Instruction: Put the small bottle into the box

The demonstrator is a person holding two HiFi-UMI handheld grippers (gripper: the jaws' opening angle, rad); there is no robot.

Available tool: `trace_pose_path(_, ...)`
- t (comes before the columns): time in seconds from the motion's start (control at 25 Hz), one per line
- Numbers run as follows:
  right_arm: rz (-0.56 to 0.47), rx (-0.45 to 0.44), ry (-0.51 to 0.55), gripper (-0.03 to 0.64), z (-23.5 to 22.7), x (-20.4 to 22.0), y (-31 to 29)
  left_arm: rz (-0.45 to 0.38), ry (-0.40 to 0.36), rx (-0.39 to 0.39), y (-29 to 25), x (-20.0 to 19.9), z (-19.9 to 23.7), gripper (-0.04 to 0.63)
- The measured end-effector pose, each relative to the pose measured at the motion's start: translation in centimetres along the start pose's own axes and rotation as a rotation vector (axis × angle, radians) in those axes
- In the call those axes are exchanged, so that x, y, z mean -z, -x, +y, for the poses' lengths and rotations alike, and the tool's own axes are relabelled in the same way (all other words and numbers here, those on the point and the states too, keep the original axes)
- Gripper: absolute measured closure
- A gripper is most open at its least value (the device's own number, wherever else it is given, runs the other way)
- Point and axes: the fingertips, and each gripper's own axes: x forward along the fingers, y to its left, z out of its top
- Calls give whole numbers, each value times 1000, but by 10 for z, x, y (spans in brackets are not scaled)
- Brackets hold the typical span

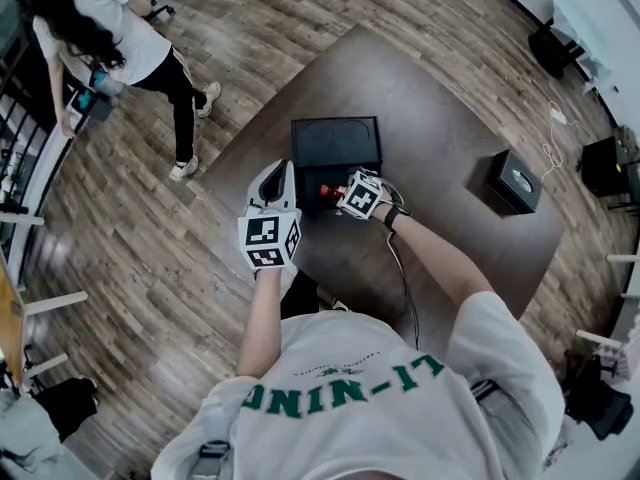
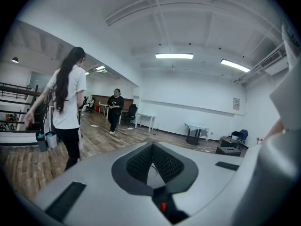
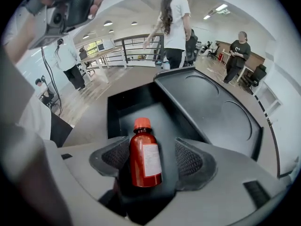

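My right tongs point(image 3: 153, 157) stand apart around the small bottle point(image 3: 145, 160) (light, rigid, probably slick); I'd pinch its labelled belly. My left tongs point(image 2: 153, 155) are together, empty.

Wood floor point(image 1: 150, 268); white walls point(image 2: 197, 98) w/ ceiling strip lights point(image 2: 174, 56).

Open box point(image 3: 160, 114), lid point(image 3: 211, 107) alongside

Glossy small bottle point(image 3: 139, 166), paper label point(image 3: 152, 159), matt black box point(image 3: 113, 119), wood-plank floor point(image 1: 130, 258)
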Motion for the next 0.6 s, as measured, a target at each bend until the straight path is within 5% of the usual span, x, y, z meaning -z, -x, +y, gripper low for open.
trace_pose_path(0.6, -348, 187, -233, 344, -14, -18, 101, -20, -49, -2, 32, -12, -28, 583)
